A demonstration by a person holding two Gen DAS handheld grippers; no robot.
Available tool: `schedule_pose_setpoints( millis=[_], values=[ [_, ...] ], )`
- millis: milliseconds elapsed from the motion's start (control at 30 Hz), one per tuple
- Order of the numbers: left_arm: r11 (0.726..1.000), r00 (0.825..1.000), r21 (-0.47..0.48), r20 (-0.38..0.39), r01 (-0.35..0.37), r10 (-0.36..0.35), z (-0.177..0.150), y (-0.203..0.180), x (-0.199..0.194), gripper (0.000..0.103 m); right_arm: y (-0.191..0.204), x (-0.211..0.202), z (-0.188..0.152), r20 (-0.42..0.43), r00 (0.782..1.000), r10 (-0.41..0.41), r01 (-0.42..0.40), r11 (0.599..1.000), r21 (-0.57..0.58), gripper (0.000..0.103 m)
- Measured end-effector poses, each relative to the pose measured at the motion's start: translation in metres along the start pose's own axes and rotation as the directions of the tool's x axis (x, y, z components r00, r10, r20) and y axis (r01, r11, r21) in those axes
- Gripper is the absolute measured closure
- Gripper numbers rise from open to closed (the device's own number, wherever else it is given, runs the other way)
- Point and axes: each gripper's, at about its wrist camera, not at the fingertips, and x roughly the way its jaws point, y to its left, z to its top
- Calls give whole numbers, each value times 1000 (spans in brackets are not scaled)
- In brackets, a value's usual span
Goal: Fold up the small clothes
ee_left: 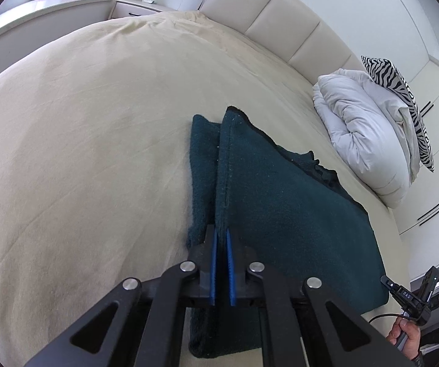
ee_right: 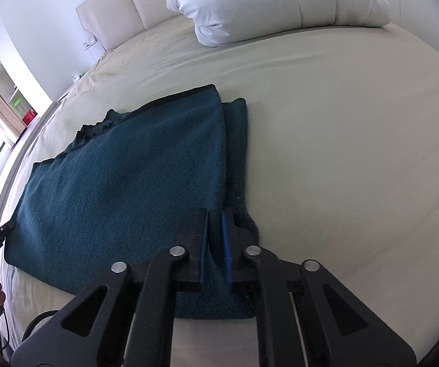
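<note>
Item: dark teal garment [ee_left: 280, 208], fleecy, partly folded, lying flat on the cream bed sheet [ee_left: 81, 153] near the bed's front edge.

My left hand-held gripper [ee_left: 221, 235]: jaws closed on a raised fold at the garment's left edge; cloth runs away from the tips toward 12 and 2 o'clock in the left wrist view.

My right hand-held gripper [ee_right: 215, 220]: jaws pinched on the garment's right edge; the bulk of the garment spreads toward 9 to 11 o'clock in the right wrist view.

Also noted: white duvet [ee_left: 363, 131] bundled at 2 o'clock, zebra-print pillow [ee_left: 403, 98] against it, padded headboard [ee_left: 280, 21] behind.
</note>
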Motion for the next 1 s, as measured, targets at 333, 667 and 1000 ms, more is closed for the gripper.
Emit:
schedule_pose_setpoints(
  millis=[333, 667, 1000],
  values=[
    [1000, 1000, -15, -9, 13, -13, -9, 8, 8, 94, -13, 3, -5, 2, 999, 39, -39, 998, 40, 97],
    [1000, 1000, -17, -4, 24, -24, -12, -2, 3, 79, -21, -14, -9, 21, 996, 83, -84, 992, 91, 91],
    [1000, 1000, 28, -10, 6, -6, -15, -9, 6, 70, -19, -5, -15, -33, 998, 51, -50, 998, 41, 98]
  ],
)
